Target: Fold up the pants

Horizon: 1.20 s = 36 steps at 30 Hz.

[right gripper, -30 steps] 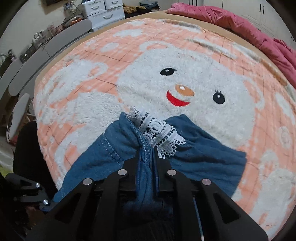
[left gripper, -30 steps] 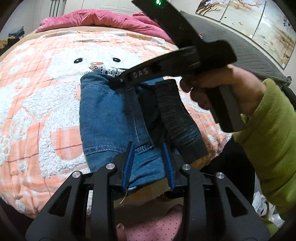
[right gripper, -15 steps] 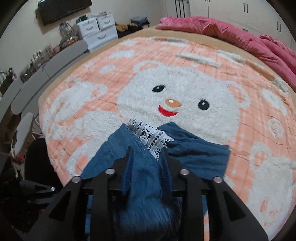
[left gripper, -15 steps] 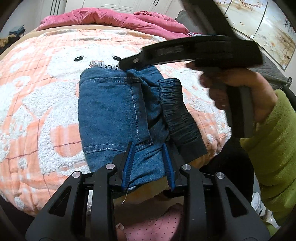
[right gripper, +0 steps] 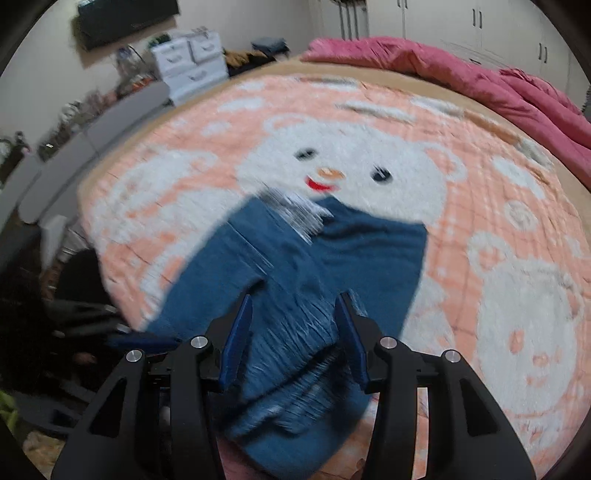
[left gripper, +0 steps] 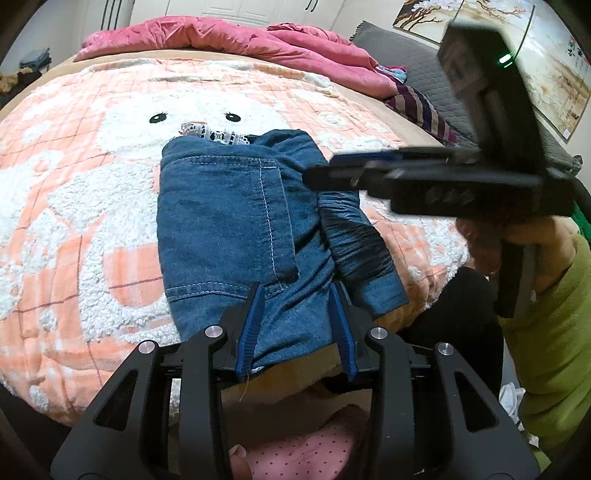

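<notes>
pants [left gripper: 236, 229] lie folded into a compact denim stack on the bear blanket [left gripper: 74, 206], near the bed's front edge, lace trim [left gripper: 212, 132] peeking out at the far end and the dark elastic waistband [left gripper: 356, 236] along the right side.

left gripper [left gripper: 297, 325]: jaws opening, near hem of the stack between the blue pads but we see no pinch on it. right gripper [right gripper: 293, 332]: jaws opening, apart, hanging above the waistband, nothing gripped; its view is blurred. in the left view the right gripper [left gripper: 369, 173] is off the cloth, above the stack's right side.

our read: last fold is laid, the step in hand is letting go cleanly. we would let both sets of pads clear the denim fully before moving off, so no layer drags and the top flap stays square. if we tidy, press flat rather than tug at the hem.

edges and room: the stack's near end sits right at the mattress edge, some cloth overhanging, so a pull toward us could slide it off. wide open blanket beyond and to the left; pink duvet [left gripper: 229, 35] well apart at the far side.
</notes>
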Tool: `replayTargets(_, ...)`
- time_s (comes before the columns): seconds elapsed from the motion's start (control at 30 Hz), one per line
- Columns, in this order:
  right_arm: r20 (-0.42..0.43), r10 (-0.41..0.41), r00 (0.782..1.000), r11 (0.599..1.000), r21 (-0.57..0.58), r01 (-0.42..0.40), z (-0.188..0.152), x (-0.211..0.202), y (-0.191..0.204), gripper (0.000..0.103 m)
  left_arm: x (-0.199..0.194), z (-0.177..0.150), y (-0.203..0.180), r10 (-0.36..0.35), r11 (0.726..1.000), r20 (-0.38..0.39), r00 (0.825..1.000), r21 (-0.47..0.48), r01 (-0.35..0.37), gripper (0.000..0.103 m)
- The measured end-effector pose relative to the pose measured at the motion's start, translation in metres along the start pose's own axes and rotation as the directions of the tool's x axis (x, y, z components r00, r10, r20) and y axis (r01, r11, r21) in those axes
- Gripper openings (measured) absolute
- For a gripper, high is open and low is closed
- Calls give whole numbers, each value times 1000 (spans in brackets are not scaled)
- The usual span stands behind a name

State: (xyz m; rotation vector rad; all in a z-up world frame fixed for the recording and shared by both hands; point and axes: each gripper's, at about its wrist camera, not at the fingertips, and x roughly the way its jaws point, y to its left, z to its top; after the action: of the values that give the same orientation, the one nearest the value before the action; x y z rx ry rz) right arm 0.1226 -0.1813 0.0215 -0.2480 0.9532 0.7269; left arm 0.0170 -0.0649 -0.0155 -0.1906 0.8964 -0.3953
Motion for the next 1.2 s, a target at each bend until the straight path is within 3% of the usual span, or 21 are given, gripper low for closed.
replayTargets(0.07,-3,-6,1000,1000,7,6,-4,5,-2,46,-2,0,-2,6,1000,1,1000,4,-6,30)
replayTargets(0.23,60,20,998,999,48,-23,-6,-10,-5,47,-12,1,-5,14,1000,9,1000,7,-15,44)
replayTargets(0.3,101,32,994,996,78,-40,-8,-22,-8,61,-18,2,-4,21,1000,15,1000,6,-21,48)
replayTargets(0.5,200,49,978,989,130,-77,-17,-56,-14,65,-34,8,0,55,998,51,997,8,-56,57)
replayTargets(0.6,233,32,972,988,138,-65,-23,-70,-14,74,-42,12,2,74,997,71,995,3,-75,61)
replayTargets(0.77,268,-6,963,988,151,-36,-31,-85,-14,79,-51,16,5,104,995,96,990,-6,-104,68)
replayTargets(0.87,268,-24,963,986,163,-21,-37,-86,-15,79,-55,18,8,129,992,107,986,-13,-128,76)
replayTargets(0.97,257,-39,966,982,186,-9,-44,-80,-18,87,-53,22,13,145,989,108,984,-29,-142,81)
replayTargets(1.2,172,-38,984,966,259,-8,-58,-47,-32,87,-29,31,32,183,982,74,980,-62,-179,84)
